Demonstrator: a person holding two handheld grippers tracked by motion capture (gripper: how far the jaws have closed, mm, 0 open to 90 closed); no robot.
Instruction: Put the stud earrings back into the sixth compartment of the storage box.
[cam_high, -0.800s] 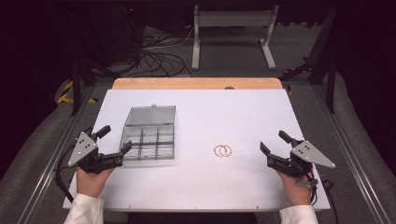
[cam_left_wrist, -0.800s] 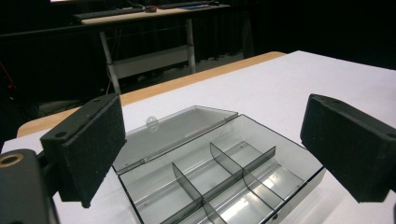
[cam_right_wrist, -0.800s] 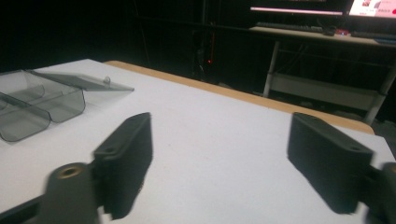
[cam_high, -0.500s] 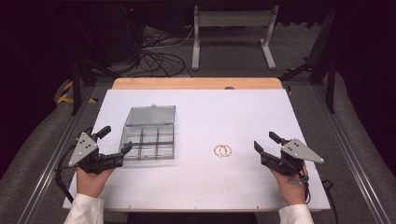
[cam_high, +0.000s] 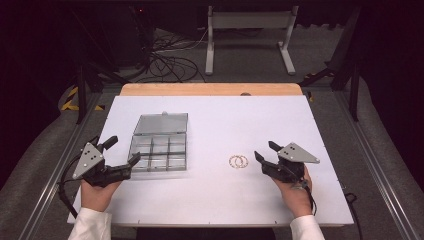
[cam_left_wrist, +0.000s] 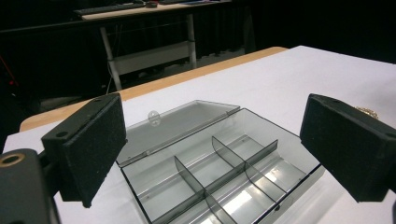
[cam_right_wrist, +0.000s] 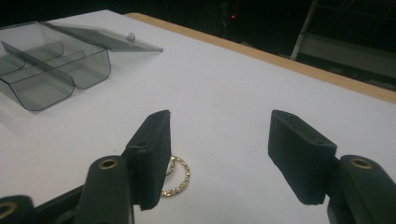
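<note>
Two thin gold rings (cam_high: 239, 161) lie flat on the desk (cam_high: 215, 210) mid-frame, just left of the right hand-held gripper (cam_high: 262, 152), jaws apart and empty; risk: pads skid over them, flicking them away from the box (cam_high: 160, 150).

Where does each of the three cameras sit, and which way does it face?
High view: above the person's side, facing forward and down on the table; both hands and sleeves show.
Left gripper view: rides the left gripper, facing the open compartment box.
Right gripper view: rides the right gripper, facing the gold rings.
All views share the box.
</note>
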